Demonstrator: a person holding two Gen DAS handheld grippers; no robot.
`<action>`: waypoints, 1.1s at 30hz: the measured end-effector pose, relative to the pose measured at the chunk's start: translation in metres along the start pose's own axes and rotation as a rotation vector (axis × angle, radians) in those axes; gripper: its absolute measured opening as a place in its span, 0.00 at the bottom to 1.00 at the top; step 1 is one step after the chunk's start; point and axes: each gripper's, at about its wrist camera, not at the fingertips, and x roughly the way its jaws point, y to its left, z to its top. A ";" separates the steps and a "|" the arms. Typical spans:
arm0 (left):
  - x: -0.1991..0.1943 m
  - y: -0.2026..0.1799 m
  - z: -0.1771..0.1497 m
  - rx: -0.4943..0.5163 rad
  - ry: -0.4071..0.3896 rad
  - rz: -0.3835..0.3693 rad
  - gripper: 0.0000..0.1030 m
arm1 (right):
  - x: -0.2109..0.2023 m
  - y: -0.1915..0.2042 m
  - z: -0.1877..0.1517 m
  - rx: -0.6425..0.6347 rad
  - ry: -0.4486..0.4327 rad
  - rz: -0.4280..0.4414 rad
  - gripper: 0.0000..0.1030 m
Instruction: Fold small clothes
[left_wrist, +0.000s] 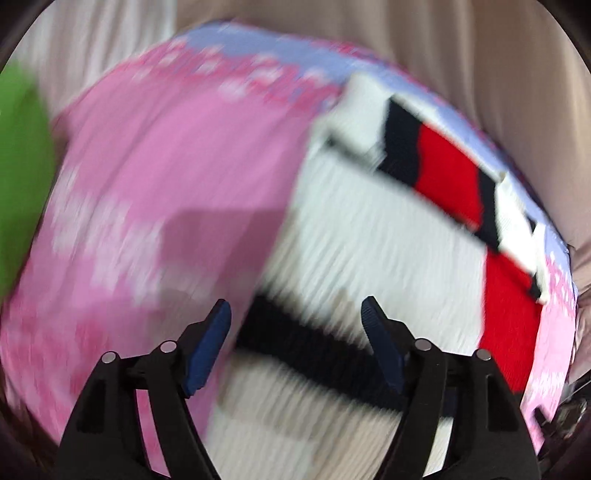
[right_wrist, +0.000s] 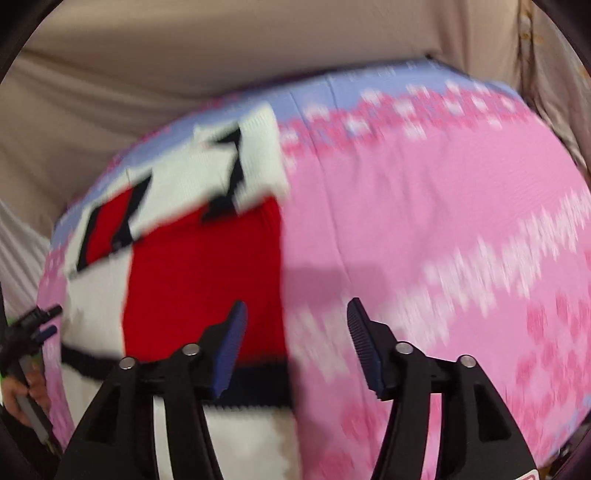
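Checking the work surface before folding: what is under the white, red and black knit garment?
The knit garment lies on a pink patterned cloth with a pale blue border, which spreads out around it. Whatever is beneath that cloth is covered.

1. The small garment (left_wrist: 369, 240) under my left hand-held gripper (left_wrist: 297, 314) is ribbed knit cloth, matt, in white, red and black.
2. The pink patterned cover (right_wrist: 424, 221) beneath it is smooth matt cloth.
3. My right hand-held gripper (right_wrist: 295, 314) is matt black plastic with ridged blue pads (right_wrist: 364, 339) and shiny metal pins (right_wrist: 403, 347).

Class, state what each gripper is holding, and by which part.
Nothing: the left gripper and right gripper are open above the sweater.
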 end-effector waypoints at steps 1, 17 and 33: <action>0.000 0.009 -0.011 -0.031 0.017 -0.001 0.69 | 0.003 -0.008 -0.016 0.029 0.039 0.019 0.56; -0.019 0.029 -0.091 0.040 0.154 -0.079 0.77 | 0.006 0.033 -0.108 -0.167 0.237 0.184 0.59; -0.061 0.049 -0.099 0.010 0.182 -0.238 0.12 | -0.037 0.025 -0.088 -0.085 0.082 0.169 0.07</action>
